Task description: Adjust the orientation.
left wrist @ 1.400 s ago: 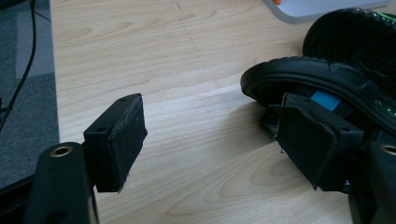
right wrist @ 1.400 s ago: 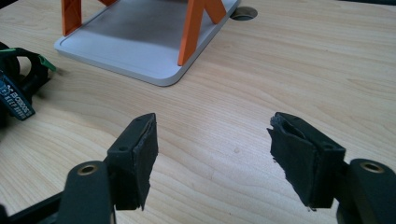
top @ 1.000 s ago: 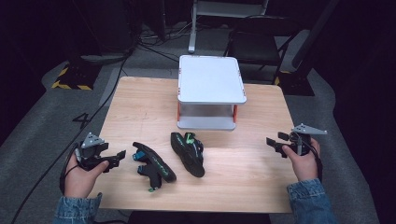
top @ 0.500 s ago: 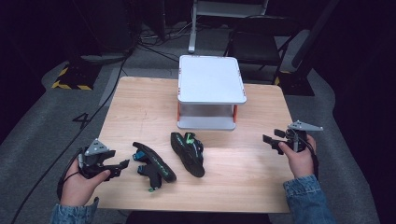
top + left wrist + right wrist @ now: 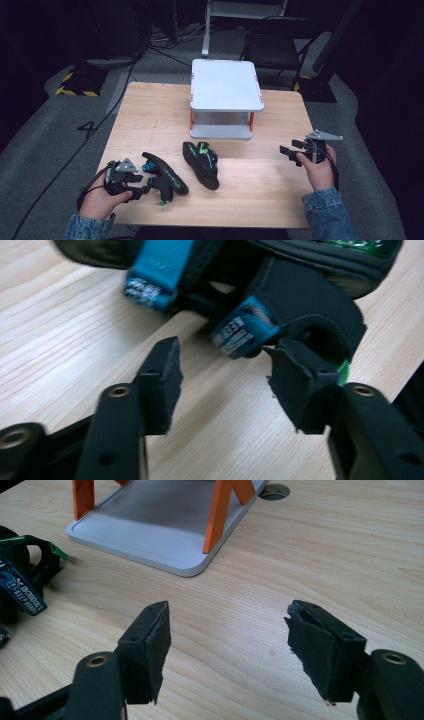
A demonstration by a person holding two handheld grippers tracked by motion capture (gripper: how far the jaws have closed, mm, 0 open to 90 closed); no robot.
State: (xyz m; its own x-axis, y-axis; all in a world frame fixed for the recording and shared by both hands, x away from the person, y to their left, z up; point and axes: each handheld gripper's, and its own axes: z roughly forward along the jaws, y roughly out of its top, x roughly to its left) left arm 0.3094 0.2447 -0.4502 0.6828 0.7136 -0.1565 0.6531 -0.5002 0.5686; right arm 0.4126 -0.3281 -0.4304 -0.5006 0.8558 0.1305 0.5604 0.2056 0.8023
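Two sandals on desk [image 5: 150,110] near edge: blue-strapped sandal [image 5: 162,176] just ahead of left gripper [image 5: 134,182], long axis slanting away; green-strapped sandal [image 5: 202,163] beside it. Left fingers [image 5: 159,380] released, straddling strap. Right gripper [image 5: 287,151] well apart, fingers released, nothing held. Shelf rack [image 5: 225,97] behind.

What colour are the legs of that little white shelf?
Orange. The shelf's legs show best in the right gripper view.

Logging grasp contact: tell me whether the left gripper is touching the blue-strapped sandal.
Cannot tell. In the left gripper view the left gripper stands open at the sandal, one jaw tip overlapping its black strap, but blur hides any contact or gap.
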